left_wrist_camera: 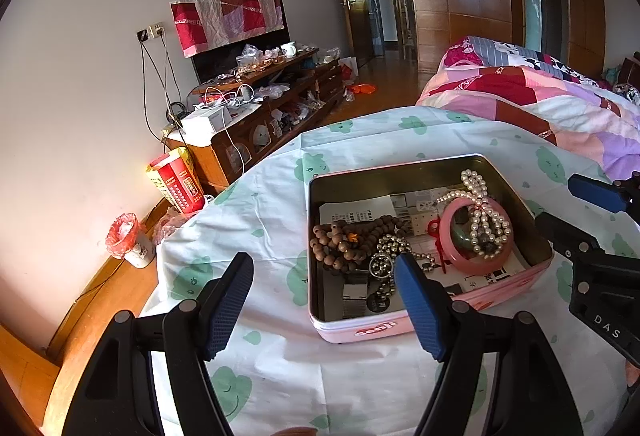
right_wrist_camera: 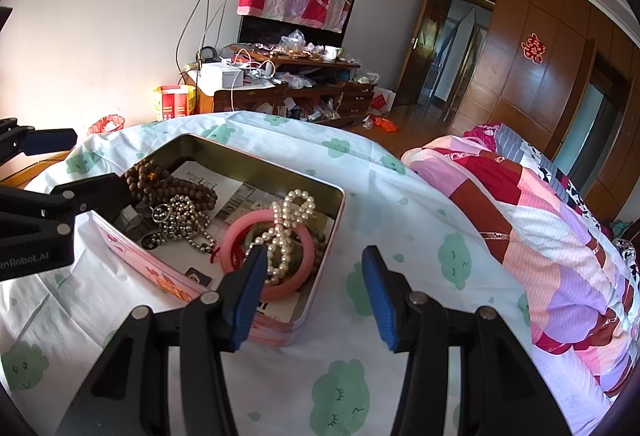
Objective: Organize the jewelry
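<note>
While both grippers hang over the cloth-covered table [right_wrist_camera: 280,140], all the jewelry in sight sits inside the open pink tin [left_wrist_camera: 440,310], and nothing lies loose on the cloud-print cloth around it. That fits two readings: pieces gathered into the tin and the job near its close, or a tangled heap waiting to be sorted out; these views can't settle which. Inside, over printed paper lining the bottom, a brown wooden bead strand [left_wrist_camera: 344,240] bunches at one end, a silver ball chain [left_wrist_camera: 386,260] with a ring coils just beside and partly over it, and at the other end a pink bangle [left_wrist_camera: 476,236] lies flat with a pearl strand [left_wrist_camera: 486,214] draped across it and a green stone piece inside its ring. A red cord peeks out at the bangle's edge. Left gripper [left_wrist_camera: 324,300], jaws spread wide and holding nothing, straddles the tin's near corner; right gripper [right_wrist_camera: 316,284], likewise spread and empty, hovers at the bangle end, one finger just above the pearls.
</note>
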Demonstrator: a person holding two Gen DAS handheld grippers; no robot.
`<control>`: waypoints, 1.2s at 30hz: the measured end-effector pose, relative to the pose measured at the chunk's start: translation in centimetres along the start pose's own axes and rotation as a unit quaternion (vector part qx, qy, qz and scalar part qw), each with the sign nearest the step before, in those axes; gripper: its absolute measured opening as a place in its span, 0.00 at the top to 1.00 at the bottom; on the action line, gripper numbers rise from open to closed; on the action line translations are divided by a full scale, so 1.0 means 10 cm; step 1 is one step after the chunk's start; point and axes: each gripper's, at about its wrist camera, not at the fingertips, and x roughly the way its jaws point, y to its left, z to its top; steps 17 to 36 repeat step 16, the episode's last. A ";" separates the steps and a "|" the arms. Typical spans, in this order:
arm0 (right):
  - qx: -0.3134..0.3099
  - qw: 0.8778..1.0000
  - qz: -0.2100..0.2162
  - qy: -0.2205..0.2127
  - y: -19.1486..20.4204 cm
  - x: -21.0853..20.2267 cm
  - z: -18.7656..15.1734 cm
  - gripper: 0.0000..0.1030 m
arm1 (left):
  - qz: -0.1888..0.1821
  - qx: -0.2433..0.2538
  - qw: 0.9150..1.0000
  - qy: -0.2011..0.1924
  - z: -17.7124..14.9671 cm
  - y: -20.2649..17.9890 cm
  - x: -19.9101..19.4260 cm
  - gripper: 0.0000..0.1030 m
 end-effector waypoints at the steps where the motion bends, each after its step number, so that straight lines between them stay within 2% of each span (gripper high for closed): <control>1: 0.001 1.000 0.000 0.000 0.00 0.00 0.00 0.50 | 0.003 0.000 1.000 0.000 0.00 -0.01 0.00 0.29; 10: 0.000 1.000 0.001 0.001 -0.02 0.02 -0.02 0.50 | 0.020 0.006 1.000 -0.006 -0.03 0.00 0.03 0.29; 15: 0.001 1.000 0.000 0.001 -0.02 0.02 -0.02 0.50 | 0.021 0.008 1.000 -0.016 -0.03 0.00 0.00 0.29; 36: 0.002 1.000 0.000 0.001 -0.02 0.02 -0.03 0.50 | 0.021 0.008 1.000 -0.017 -0.03 0.00 0.00 0.29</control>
